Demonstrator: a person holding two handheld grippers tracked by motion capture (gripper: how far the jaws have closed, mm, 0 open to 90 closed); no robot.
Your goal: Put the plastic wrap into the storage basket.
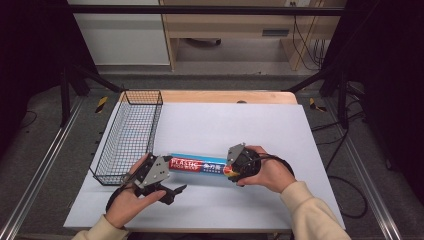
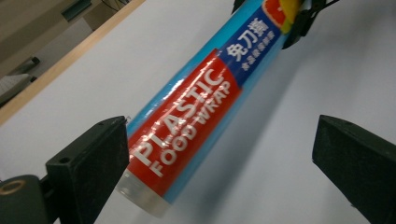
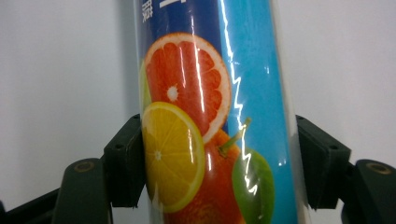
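Two grippers work one plastic food wrap roll point(image 1: 200, 165) lying on the white mat beside the wire basket point(image 1: 131, 134): right gripper point(image 1: 235, 165) clamps its fruit-printed end, left gripper point(image 1: 167, 192) gapes wide, so lift level.

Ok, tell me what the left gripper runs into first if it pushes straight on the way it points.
Probably the plastic wrap roll: it lies between the left gripper's open fingers, near end beside the left finger. The right gripper holds the far end. How high the fingers ride above it is unclear.
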